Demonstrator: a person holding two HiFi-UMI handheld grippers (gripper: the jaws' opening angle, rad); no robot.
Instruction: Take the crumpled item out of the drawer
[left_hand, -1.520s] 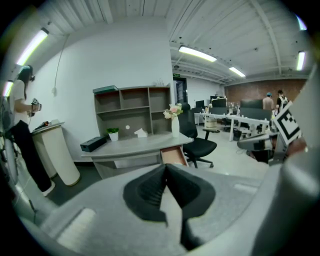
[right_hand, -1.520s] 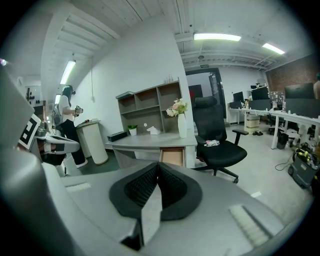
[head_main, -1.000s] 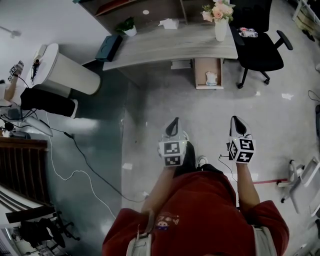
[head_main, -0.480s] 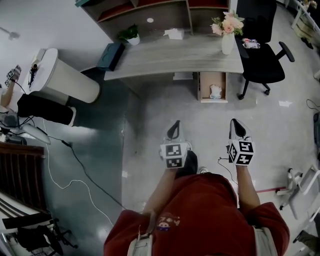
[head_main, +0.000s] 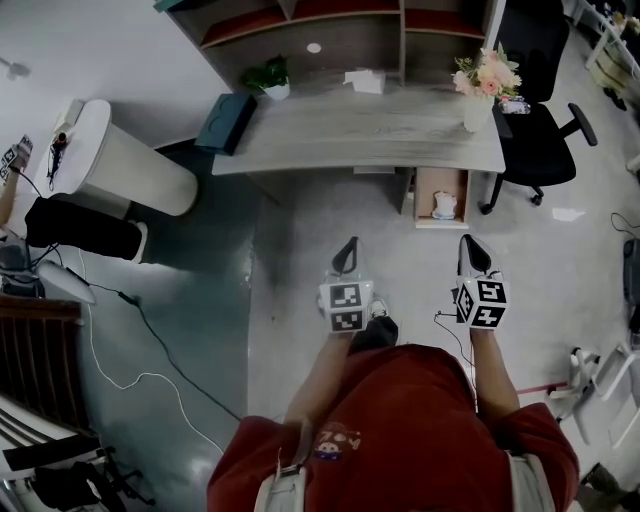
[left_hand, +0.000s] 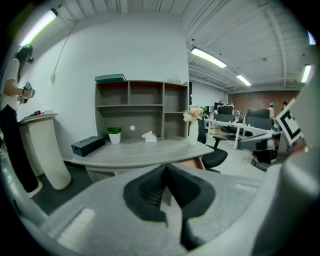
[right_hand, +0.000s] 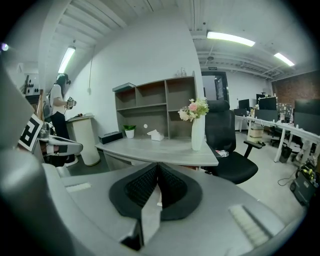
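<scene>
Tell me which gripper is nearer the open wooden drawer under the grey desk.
Right. In the head view the right gripper sits below the open wooden drawer, nearly in line; the left gripper is farther off, down-left.

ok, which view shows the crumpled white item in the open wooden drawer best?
Head view: it looks down into the open wooden drawer under the grey desk, with the crumpled white item lying exposed inside. The left gripper view shows only a sliver of the drawer, and the item is hidden. The right gripper view shows neither clearly.
</scene>
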